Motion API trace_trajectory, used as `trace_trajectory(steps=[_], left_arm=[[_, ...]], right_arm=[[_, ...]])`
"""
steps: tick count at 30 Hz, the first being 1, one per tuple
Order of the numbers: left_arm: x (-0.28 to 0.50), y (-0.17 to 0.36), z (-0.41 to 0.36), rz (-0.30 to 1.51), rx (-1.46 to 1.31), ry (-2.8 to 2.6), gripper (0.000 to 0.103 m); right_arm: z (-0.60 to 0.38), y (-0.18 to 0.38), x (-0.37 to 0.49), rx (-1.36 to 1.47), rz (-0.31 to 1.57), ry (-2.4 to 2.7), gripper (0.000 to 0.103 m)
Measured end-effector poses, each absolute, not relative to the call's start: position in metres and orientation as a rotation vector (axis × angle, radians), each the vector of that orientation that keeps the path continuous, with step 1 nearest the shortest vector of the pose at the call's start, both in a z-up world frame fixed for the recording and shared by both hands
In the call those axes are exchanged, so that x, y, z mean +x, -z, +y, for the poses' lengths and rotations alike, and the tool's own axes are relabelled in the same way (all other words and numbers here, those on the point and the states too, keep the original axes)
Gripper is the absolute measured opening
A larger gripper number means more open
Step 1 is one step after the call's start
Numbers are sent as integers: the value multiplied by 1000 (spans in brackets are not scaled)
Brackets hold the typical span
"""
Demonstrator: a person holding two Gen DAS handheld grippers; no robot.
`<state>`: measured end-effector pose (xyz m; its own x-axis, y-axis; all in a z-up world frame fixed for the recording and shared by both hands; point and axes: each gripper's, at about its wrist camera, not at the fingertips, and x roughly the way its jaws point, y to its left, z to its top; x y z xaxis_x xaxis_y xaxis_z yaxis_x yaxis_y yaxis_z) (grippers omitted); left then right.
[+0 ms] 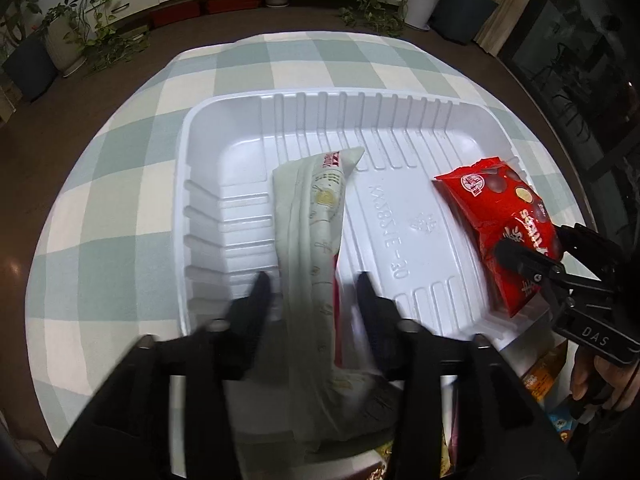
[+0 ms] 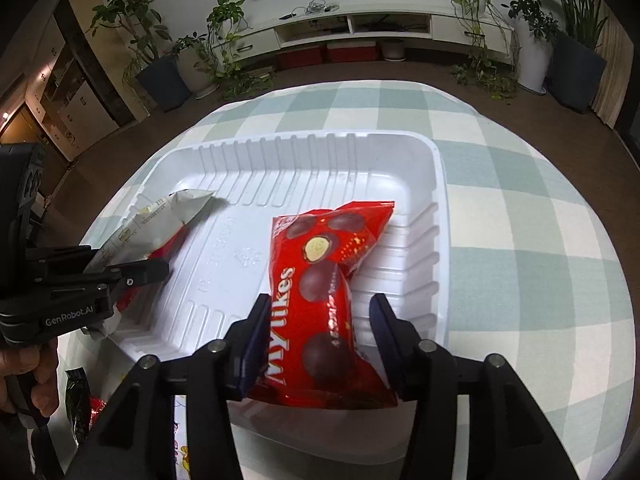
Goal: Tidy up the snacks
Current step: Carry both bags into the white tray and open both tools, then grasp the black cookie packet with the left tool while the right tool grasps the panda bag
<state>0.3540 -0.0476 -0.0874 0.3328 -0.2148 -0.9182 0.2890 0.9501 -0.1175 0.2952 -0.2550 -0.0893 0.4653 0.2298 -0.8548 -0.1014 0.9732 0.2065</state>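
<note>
Although the left gripper is smeared by motion blur in its own camera, its two fingers plainly stand apart on either side of the pale green snack packet, and no pad can be seen pressing the wrapper. The packet's near end runs under the gripper body and out of sight; its far end lies on the floor of the white plastic tray, left of centre. A red strip under the packet's near half is too hidden to identify.

In the right wrist view, the right gripper straddles the red Mylikes bag with its fingers spread; a gap shows beside the right finger, while the left finger sits at the bag's edge and contact cannot be judged. The bag lies in the tray's right part, its near end overhanging the rim toward the camera.

Both grippers reach in low from the near side, angled down over the checked tablecloth. More snack packs at the near edge are cropped and unreadable.
</note>
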Motion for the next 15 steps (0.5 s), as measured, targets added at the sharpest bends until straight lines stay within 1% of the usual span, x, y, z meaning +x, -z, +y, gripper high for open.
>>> trace_trajectory(steps=[1,4,7,9,11,12,14,15], left_arm=[[350,82,-44,1175,67,324,60],[338,62,-33,1136,50,315,65],[316,36,-18,1080,26,317,67],[295,20,-7,1042,10,318,75],[268,8,6,1002,-9,310,81],[256,5,11,993,-15,309,86],[226,2,23,979,-36,308,87],[207,3,30,978,-54,304,87]], right_arm=[[-256,86,293,132,1062,-208,57],[-264,67,286,130,1027,-191,66],[-273,44,275,149,991,-192,69],[-279,24,261,156,955,-196,72],[-285,3,238,169,909,-217,81],[-286,-6,225,177,885,-234,83],[-286,-18,197,178,847,-267,89],[-284,-21,183,172,835,-279,89]])
